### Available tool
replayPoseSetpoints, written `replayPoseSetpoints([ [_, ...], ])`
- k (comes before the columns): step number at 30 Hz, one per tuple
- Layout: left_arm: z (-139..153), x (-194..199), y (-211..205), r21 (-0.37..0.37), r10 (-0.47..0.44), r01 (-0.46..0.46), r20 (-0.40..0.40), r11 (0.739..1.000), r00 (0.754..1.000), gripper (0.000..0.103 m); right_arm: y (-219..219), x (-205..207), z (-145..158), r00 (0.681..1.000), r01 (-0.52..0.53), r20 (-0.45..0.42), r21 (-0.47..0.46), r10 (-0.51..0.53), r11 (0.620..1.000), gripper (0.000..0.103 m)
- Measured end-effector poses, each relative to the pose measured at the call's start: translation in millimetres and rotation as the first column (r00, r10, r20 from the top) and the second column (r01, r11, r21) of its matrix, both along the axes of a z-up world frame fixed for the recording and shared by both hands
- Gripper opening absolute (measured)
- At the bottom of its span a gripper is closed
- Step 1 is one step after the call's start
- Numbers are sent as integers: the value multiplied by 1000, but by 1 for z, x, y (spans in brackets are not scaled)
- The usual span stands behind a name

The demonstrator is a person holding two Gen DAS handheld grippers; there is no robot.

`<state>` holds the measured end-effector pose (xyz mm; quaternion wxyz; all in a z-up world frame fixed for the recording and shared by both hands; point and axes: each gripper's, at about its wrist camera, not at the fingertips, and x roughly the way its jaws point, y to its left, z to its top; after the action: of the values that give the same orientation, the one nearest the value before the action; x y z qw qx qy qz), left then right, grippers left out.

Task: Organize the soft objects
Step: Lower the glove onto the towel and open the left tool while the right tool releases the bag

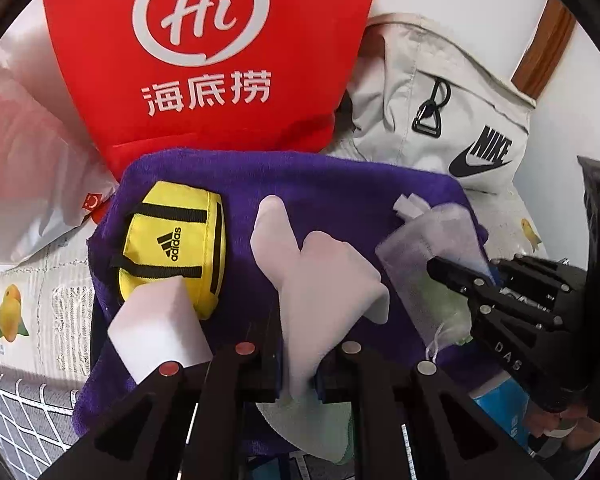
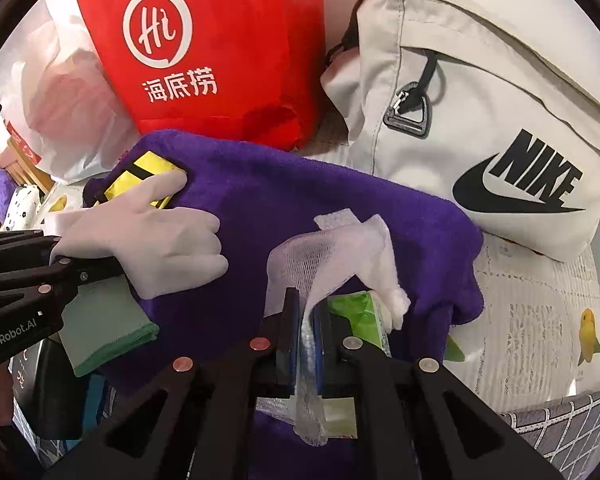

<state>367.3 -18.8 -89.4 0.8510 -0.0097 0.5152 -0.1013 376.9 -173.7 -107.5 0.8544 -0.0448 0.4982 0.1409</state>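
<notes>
Left gripper (image 1: 298,364) has its jaws closed down tight on the cuff of a white glove (image 1: 320,280), which drapes forward over a purple towel (image 1: 320,184). Right gripper (image 2: 307,344) is pinched on a white mesh pouch (image 2: 328,252) with a green packet (image 2: 356,316) inside; only a thin fold of netting sits between the pads, so the grip looks shallow.

Risks, as a guess: mesh is slippery and thin, so it could slide out if lifted fast, or the packet's weight could tear it free. The limp glove is held by one edge, so its fingers may drag and snag the towel pile or knock the yellow adidas pouch (image 1: 172,244) and white sponge block (image 1: 160,328) just left of it. Towel might bunch if either item drags.

Around: red Haidilao bag (image 1: 212,60) far centre, grey Nike bag (image 1: 452,112) far right, white plastic bag (image 1: 24,184) far left. These crowd the far edge and leave little room. A green cloth (image 2: 100,332) lies near left under the towel edge.
</notes>
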Motion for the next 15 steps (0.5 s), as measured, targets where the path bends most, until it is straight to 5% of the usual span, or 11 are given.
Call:
replayPoseSetpoints([
  [11,-5,1,-3,21,15,-14,-27,1000,1000,33,-2,-2,2,1000,-5,-7,4,5,1000,37],
  [15,4,-3,-3,11,5,-5,5,1000,1000,58,2,-4,4,1000,-17,3,5,17,1000,55],
])
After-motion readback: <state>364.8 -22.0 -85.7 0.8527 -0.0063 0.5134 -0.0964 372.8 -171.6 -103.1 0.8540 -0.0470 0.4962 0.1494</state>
